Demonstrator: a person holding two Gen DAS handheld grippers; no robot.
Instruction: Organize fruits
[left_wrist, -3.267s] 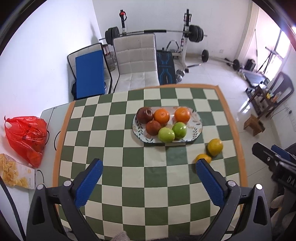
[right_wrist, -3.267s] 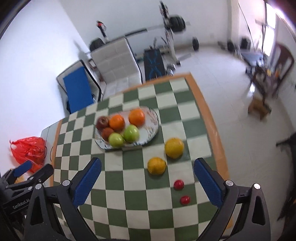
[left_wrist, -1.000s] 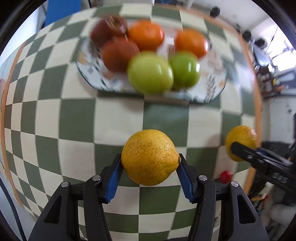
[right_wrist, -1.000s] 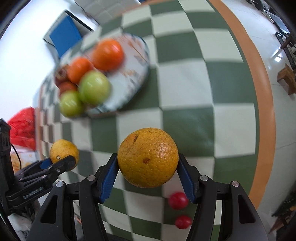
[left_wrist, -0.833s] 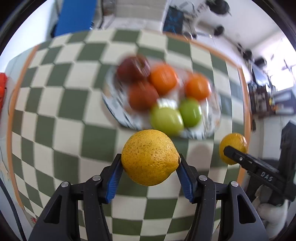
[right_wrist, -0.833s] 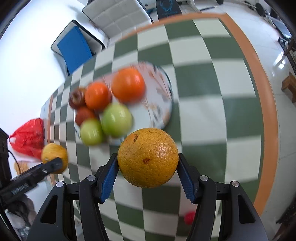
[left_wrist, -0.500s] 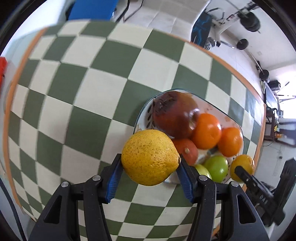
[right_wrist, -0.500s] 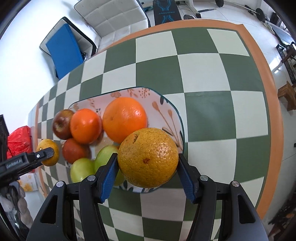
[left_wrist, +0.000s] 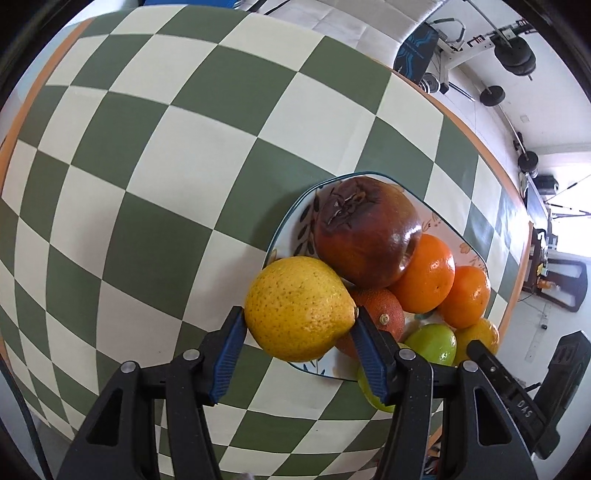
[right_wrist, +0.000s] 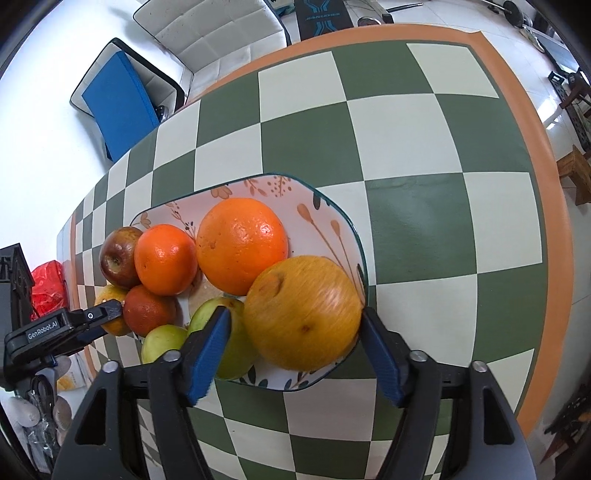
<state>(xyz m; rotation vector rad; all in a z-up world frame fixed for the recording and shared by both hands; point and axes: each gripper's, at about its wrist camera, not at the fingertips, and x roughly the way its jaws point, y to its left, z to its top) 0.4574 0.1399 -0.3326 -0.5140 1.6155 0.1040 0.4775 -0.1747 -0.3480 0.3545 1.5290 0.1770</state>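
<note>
- Low in the centre of the left wrist frame, your left gripper (left_wrist: 299, 345) is clamped on a yellow citrus (left_wrist: 299, 308), which hangs over the plate's near-left rim.
- At the bottom of the right wrist frame, your right gripper (right_wrist: 295, 349) has its jaws spread; the yellow-orange citrus (right_wrist: 303, 312) between them is motion-blurred over the plate's right end. The right pad seems to touch it, the left stands apart, so I judge it just let go or rolling.
- On the floral plate (right_wrist: 325, 218) sit two oranges (right_wrist: 242, 254), a dark brown fruit (left_wrist: 365, 230), a reddish one (right_wrist: 147, 308) and two green apples (right_wrist: 162, 341), packed close together.
- By my reading the job is nearly done: one citrus is going onto the plate, and yours on the left is not yet set down. Free room looks scarce at the left end.
- Under the plate lies a green-and-cream checked cloth (right_wrist: 424, 147) with an orange border.
- Beyond it, at the upper left of the right frame, stand a white chair (right_wrist: 207, 29) and a blue panel (right_wrist: 118, 99); weights (left_wrist: 515, 51) show at the upper right of the left frame.
</note>
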